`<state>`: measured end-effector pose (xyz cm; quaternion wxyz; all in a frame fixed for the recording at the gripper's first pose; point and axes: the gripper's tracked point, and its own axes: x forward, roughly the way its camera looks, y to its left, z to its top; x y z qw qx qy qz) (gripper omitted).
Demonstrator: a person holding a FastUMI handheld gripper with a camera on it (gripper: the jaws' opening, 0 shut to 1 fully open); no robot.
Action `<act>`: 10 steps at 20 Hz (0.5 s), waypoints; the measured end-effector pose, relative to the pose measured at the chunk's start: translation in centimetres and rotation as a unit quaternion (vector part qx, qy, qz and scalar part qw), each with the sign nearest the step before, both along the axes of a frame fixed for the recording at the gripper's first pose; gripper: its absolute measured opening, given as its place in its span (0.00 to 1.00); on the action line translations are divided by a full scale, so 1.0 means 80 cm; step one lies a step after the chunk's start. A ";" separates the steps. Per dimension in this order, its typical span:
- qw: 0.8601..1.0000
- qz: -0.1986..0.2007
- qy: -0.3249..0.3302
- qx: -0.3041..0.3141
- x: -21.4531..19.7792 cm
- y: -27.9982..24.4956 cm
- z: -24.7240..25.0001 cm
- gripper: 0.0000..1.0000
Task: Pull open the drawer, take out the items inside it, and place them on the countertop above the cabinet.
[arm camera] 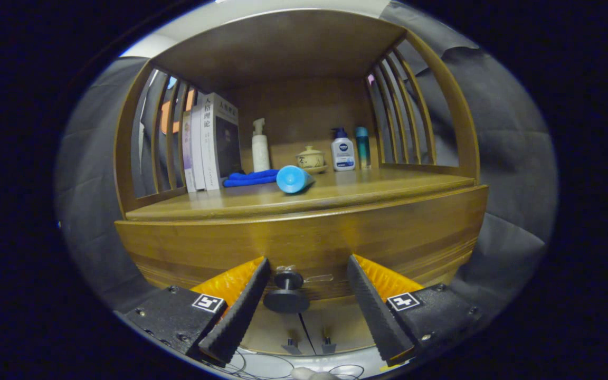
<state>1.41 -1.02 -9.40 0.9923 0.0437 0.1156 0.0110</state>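
Observation:
A wooden cabinet fills the view, its drawer front (304, 243) running across just below the countertop (367, 190). The drawer looks closed. A dark round knob (286, 292) sticks out of the drawer front and sits between my two fingers, nearer the left one. My gripper (308, 274) is open; the black ribbed fingers (240, 311) flank the knob without touching it. On the countertop lie a blue tube (293, 179) on its side and a folded blue cloth (250, 178).
At the back of the countertop stand several books (210, 142), a white pump bottle (260, 146), a small lidded ceramic pot (310, 158), a white and blue pump bottle (342, 149) and a teal bottle (362, 146). Slatted wooden sides enclose the shelf. Cabinet doors with small handles (306, 344) lie below the drawer.

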 end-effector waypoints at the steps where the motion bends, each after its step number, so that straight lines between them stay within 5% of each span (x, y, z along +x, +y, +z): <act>1: 1.000 -0.005 -0.008 -0.002 -0.009 -0.002 0.009 0.98; 10: 0.999 0.011 -0.022 -0.026 -0.004 -0.001 0.003 1.00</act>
